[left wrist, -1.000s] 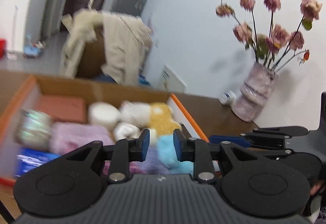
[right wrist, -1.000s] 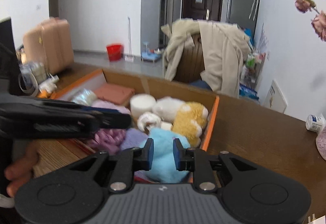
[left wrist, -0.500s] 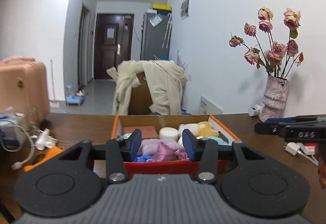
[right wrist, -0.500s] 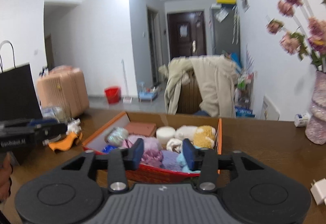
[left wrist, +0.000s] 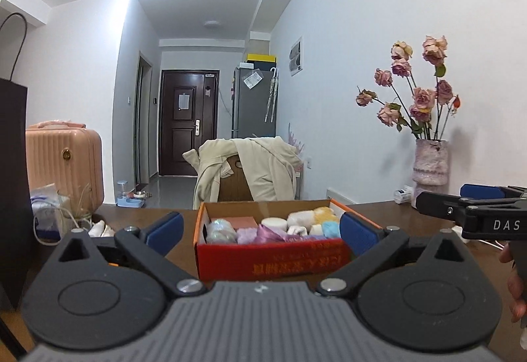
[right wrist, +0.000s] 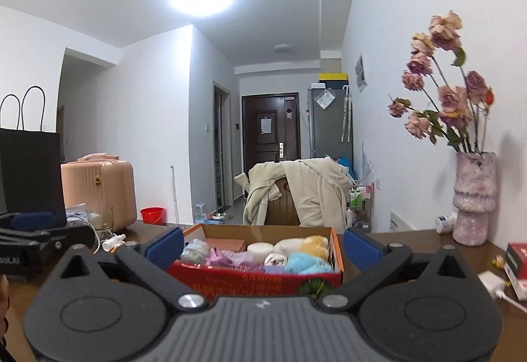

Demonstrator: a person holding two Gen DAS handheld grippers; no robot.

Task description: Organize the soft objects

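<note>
My left hand-held gripper [left wrist: 260,232] is nearest, its ribbed grey body and matte black linkage arms leading to blue rubbery pads spread wide apart with nothing between them; my right hand-held gripper [right wrist: 262,241] stands the same way, fingers splayed and holding nothing. Just past both sets of fingertips sits the cardboard box [left wrist: 273,258], red on its printed front wall with an orange rim and plain brown inside, resting on the dark wooden worktop [right wrist: 411,243] toward its middle. Packed inside are the soft objects: a crinkly lilac cloth [left wrist: 263,233], a fluffy light-blue plush [right wrist: 308,263], a yellow fuzzy toy [right wrist: 316,243], a smooth white round roll [right wrist: 262,251], a shiny iridescent bundle [left wrist: 219,230] and a flat terracotta pad [left wrist: 243,222]. Toward the far right edge of the worktop stands a lumpy, ridged pink vase [right wrist: 474,197] holding dried roses [right wrist: 441,92]. At the left edge are a matte black paper bag [right wrist: 31,174] and a ribbed peach suitcase [left wrist: 64,161]. Beyond the far edge, a beige coat [left wrist: 247,171] drapes over a chair.
</note>
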